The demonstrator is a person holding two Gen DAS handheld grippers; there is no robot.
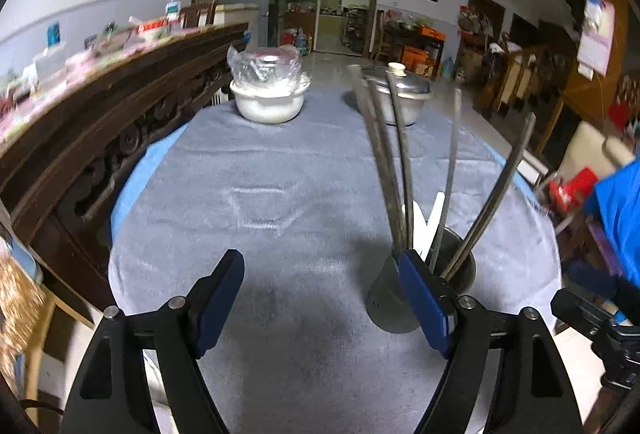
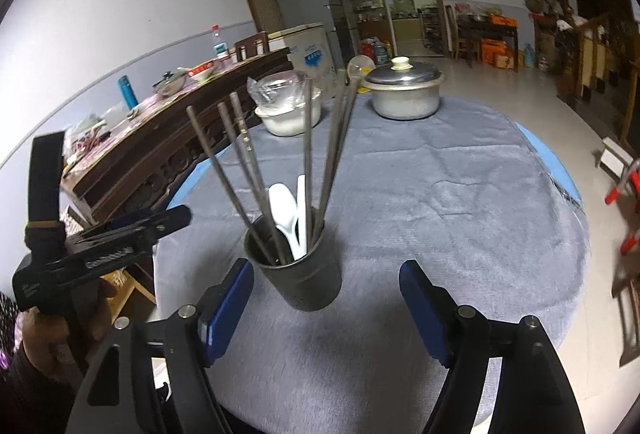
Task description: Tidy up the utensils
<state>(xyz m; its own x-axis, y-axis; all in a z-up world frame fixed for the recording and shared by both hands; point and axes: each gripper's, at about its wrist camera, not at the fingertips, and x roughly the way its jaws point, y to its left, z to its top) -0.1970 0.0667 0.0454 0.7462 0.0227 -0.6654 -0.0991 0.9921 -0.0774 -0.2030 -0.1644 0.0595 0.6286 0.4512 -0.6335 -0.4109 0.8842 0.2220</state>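
left gripper (image 1: 320, 298): jaws wide, empty. cup (image 1: 424, 286) upright on cloth (image 1: 260, 193), touching its right pad; chopsticks (image 1: 448, 169) stand handle-up, fanned.

right gripper (image 2: 326, 304): jaws wide, empty. cup (image 2: 298, 274) just ahead, left of centre; chopsticks (image 2: 308, 149) and white spoons (image 2: 286, 213) point up. only here: left gripper (image 2: 100, 250) seen side-on.

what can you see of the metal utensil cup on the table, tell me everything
The metal utensil cup is a dark grey, dull-finished tumbler that widens slightly toward its open rim. It stands upright on the grey-blue cloth, near the table's front edge. Inside, several long dark chopsticks fan outward, with white plastic spoons leaning among them. Neither hand-held gripper presses on it in the right wrist view.
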